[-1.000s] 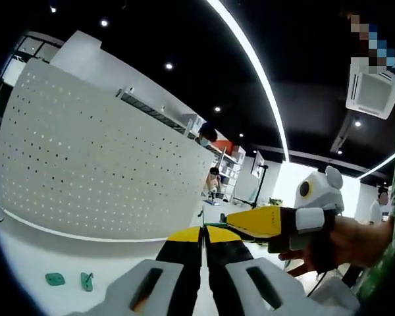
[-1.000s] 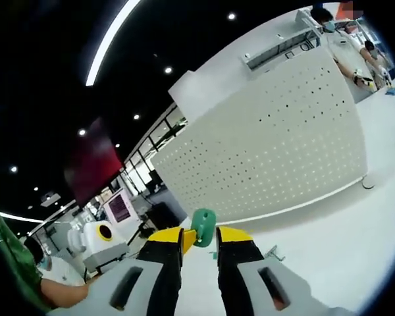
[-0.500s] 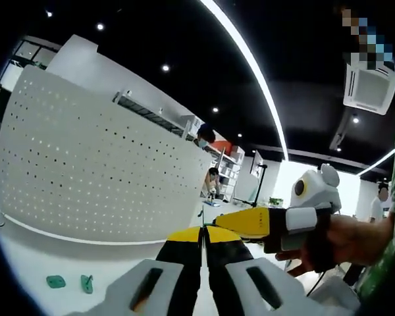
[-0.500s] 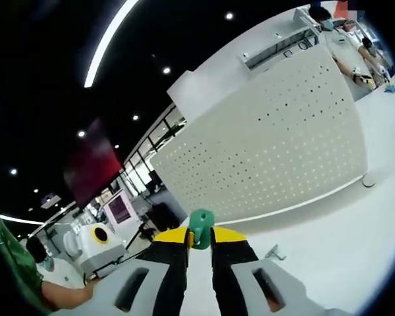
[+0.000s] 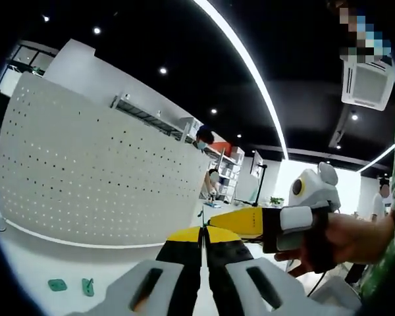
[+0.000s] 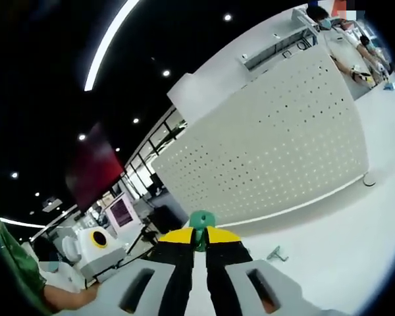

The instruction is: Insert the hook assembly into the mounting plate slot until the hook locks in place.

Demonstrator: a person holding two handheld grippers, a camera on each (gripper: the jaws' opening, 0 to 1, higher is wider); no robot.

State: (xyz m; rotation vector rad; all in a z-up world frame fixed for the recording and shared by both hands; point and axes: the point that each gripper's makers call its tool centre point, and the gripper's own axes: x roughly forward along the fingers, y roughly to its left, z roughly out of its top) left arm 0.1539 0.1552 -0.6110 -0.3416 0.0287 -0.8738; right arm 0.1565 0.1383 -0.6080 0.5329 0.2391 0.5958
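Observation:
The white perforated mounting plate (image 5: 99,178) stands upright on the white table (image 5: 26,263), to the left of my left gripper (image 5: 202,230), whose jaws are pressed together. Two green hook pieces (image 5: 57,285) lie on the table in front of the plate. My right gripper (image 5: 229,221) reaches in from the right, held in a hand (image 5: 345,240). In the right gripper view the plate (image 6: 270,158) stands ahead, and my right gripper (image 6: 199,232) is shut on a green hook piece (image 6: 201,221) that pokes up above the tips. Another small hook (image 6: 276,253) lies on the table.
The white table (image 6: 342,250) stretches out in front of the plate. My left gripper's white housing (image 6: 95,243) shows at lower left in the right gripper view. People stand at benches beyond the plate (image 5: 204,137) (image 6: 332,29).
My right gripper's jaws have drawn together onto the green hook piece, which sat in an open gap a second ago. Both views have shifted only slightly.

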